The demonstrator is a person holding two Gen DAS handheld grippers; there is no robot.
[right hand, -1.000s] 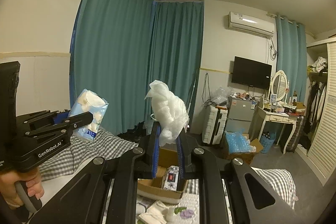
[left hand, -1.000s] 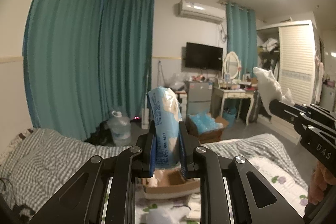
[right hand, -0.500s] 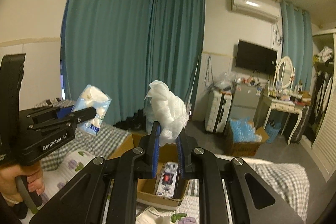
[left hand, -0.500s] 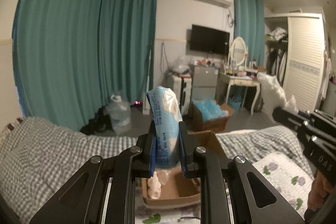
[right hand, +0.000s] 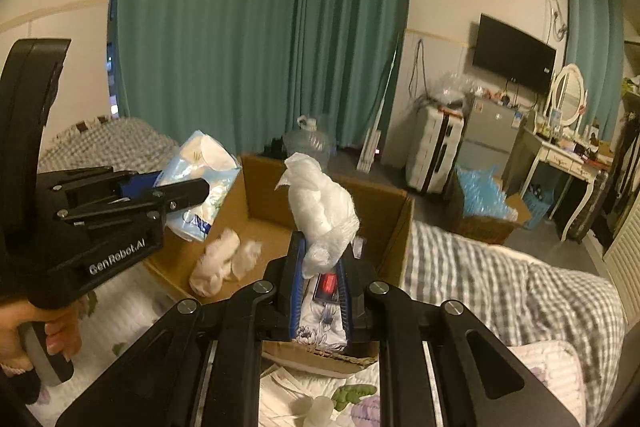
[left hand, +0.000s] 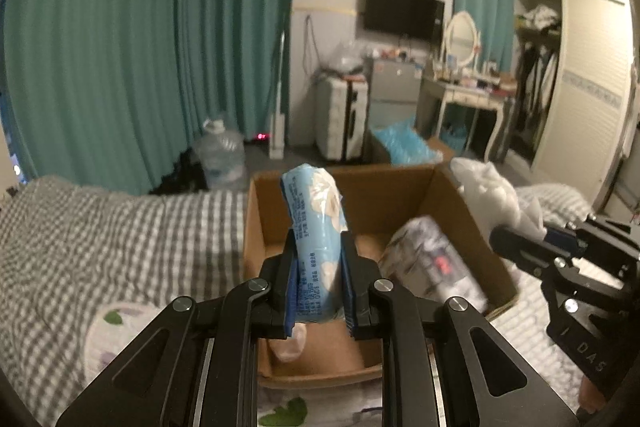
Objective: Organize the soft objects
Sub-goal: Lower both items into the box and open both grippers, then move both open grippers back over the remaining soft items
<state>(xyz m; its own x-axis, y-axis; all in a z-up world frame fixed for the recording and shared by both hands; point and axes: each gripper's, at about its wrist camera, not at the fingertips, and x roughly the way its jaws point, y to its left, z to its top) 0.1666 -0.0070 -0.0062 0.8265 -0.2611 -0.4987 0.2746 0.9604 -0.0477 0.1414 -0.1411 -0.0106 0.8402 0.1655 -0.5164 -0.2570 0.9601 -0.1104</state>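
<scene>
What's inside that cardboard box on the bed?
In the box: a floral-wrapped pack and some crumpled pale cloths. The grippers and the items they hold hide part of the floor.

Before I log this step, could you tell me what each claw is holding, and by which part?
The left claw grips the blue tissue pack by its lower end; the right claw pinches the white plastic bag by its bottom.
</scene>
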